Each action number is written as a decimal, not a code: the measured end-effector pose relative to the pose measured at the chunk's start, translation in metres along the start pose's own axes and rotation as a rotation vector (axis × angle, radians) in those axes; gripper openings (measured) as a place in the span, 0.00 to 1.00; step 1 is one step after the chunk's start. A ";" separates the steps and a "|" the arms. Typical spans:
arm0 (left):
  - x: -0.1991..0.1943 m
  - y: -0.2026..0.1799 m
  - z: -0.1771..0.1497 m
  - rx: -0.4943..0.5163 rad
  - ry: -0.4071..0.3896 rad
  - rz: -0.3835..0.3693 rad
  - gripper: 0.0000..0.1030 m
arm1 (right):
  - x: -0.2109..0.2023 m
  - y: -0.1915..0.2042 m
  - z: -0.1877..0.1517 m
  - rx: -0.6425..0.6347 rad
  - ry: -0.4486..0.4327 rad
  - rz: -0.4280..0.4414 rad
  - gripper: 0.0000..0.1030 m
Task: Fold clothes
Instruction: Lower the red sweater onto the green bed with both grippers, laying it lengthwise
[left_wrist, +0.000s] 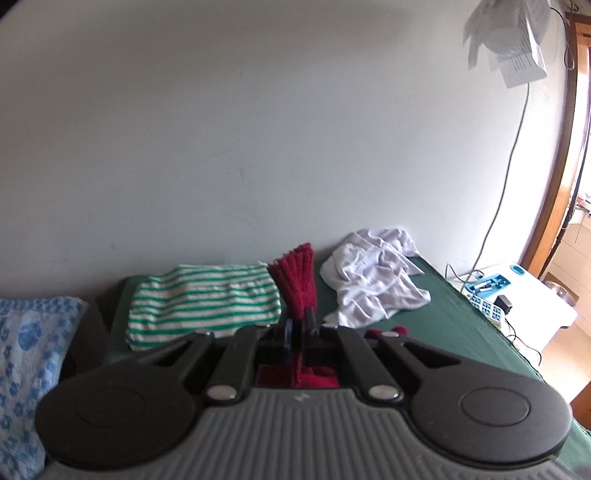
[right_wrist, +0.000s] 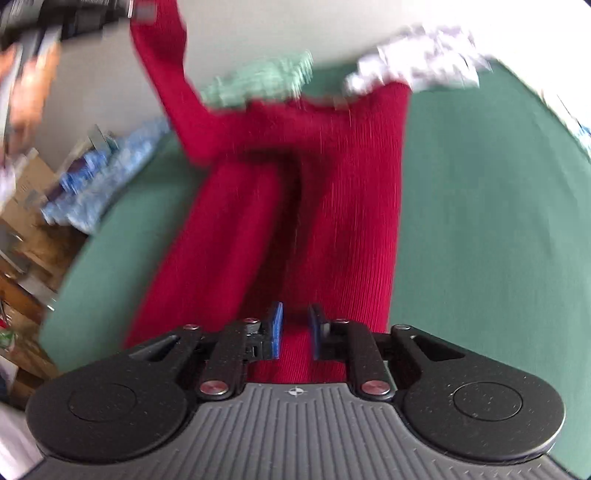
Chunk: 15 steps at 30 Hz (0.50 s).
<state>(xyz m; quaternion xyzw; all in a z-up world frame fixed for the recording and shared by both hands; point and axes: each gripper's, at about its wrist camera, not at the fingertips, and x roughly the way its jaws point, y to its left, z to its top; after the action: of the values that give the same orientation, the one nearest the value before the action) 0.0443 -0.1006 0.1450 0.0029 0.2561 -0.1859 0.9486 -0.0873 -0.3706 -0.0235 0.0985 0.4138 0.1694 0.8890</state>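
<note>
A red ribbed knit garment (right_wrist: 295, 192) lies stretched over the green bed sheet (right_wrist: 480, 221). My left gripper (left_wrist: 297, 325) is shut on one end of the red garment (left_wrist: 297, 284), whose edge stands up above the fingers. In the right wrist view that end rises to the upper left toward the left gripper (right_wrist: 74, 18). My right gripper (right_wrist: 295, 325) has its blue pads (right_wrist: 276, 328) a little apart with red cloth between them; the view is blurred.
A green-and-white striped garment (left_wrist: 203, 302) and a crumpled white garment (left_wrist: 376, 280) lie at the back of the bed by the wall. A blue flowered pillow (left_wrist: 29, 369) is at the left. A white stand (left_wrist: 528, 295) with small items is at the right.
</note>
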 end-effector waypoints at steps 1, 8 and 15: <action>-0.002 -0.005 -0.003 -0.003 0.007 0.004 0.00 | 0.005 -0.008 0.018 -0.007 -0.007 0.005 0.20; -0.022 -0.043 -0.025 0.008 0.029 0.076 0.00 | 0.088 -0.064 0.097 -0.015 0.075 0.069 0.23; -0.056 -0.078 -0.046 0.000 0.031 0.105 0.00 | 0.126 -0.079 0.141 -0.021 0.092 0.101 0.19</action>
<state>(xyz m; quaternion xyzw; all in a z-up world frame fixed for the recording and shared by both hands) -0.0497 -0.1487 0.1395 0.0192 0.2705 -0.1359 0.9529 0.1138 -0.4006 -0.0468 0.1019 0.4468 0.2228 0.8604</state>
